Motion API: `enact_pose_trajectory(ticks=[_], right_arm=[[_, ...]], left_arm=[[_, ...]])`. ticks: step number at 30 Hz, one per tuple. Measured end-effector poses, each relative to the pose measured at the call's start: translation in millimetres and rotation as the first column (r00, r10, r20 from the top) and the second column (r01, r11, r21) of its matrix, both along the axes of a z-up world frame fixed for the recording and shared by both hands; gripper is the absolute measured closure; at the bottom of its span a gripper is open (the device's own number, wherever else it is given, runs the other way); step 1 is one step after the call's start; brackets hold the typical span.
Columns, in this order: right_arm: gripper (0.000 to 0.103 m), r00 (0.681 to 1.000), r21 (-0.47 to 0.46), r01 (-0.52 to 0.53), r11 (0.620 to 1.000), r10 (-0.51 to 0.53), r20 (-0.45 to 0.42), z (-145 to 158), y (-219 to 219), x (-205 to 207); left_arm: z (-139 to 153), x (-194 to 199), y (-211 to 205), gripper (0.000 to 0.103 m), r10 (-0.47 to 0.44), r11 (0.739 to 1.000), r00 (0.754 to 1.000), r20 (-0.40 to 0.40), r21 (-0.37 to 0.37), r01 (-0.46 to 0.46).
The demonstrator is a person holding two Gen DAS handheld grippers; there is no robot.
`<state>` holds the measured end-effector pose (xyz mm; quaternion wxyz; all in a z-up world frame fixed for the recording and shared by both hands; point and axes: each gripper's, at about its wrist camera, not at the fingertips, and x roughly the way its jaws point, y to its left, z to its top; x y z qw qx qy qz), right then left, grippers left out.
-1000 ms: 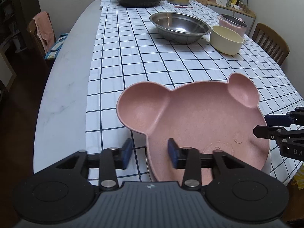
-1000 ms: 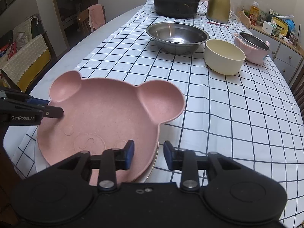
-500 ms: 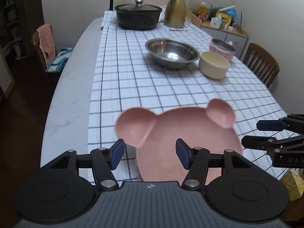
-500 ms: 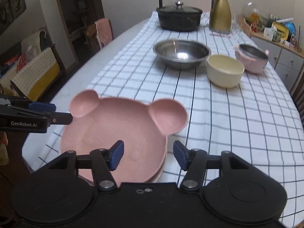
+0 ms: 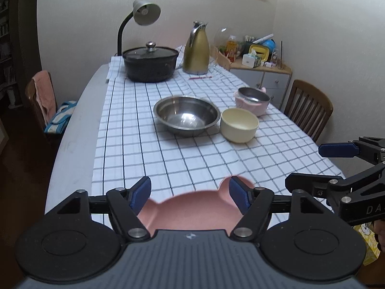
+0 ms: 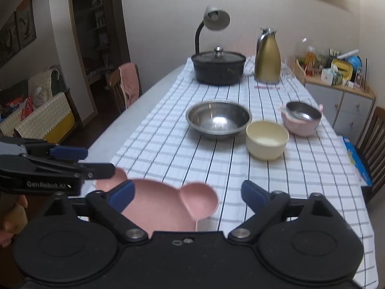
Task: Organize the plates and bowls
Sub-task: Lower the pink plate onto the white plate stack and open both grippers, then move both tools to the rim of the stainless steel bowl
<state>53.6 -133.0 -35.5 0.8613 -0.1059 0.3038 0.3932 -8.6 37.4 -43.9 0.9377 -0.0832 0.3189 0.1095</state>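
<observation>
Pink and bear-shaped, the plate (image 6: 168, 207) lies at the near end of the checked bench (image 5: 192, 159), free of both grippers. The left gripper (image 5: 190, 193) and right gripper (image 6: 186, 192) hang above it, their jaws having just been opening, nothing between them. A steel bowl (image 5: 187, 115), cream bowl (image 5: 239, 125) and pink bowl (image 6: 300, 121) sit farther along.

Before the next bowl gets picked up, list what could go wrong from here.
1. The steel bowl, cream bowl and pink bowl sit close together; grabbing one could knock its neighbour.
2. The pink bear plate lies near the table's near edge, below both open hand-held grippers, left and right; a low pass could nudge it off.
3. The checked cloth might drag.
</observation>
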Motion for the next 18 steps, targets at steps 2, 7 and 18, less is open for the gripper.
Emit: enact_pose_trajectory(ticks=[2,7,18], right_arm=[[0.002,1.000,0.009,0.004,1.000,-0.004,0.018,6.0,-0.3,4.1],[0.000,0.999,0.037,0.019,0.999,-0.021,0.046,17.5,-0.4,22.0],[0.000,0.996,0.044,-0.004,0.999,0.000,0.089,35.6,3.5,93.5]], left_arm=[[4.1,6.0,-3.3,0.030,0.002,1.000,1.000,0.012,0.003,-0.002],[14.2,26.9,-6.2,0.026,0.026,1.000,0.999,0.027,-0.008,-0.025],[28.0,101.8,-7.3,0.026,0.110,0.994,0.994,0.026,0.006,-0.110]])
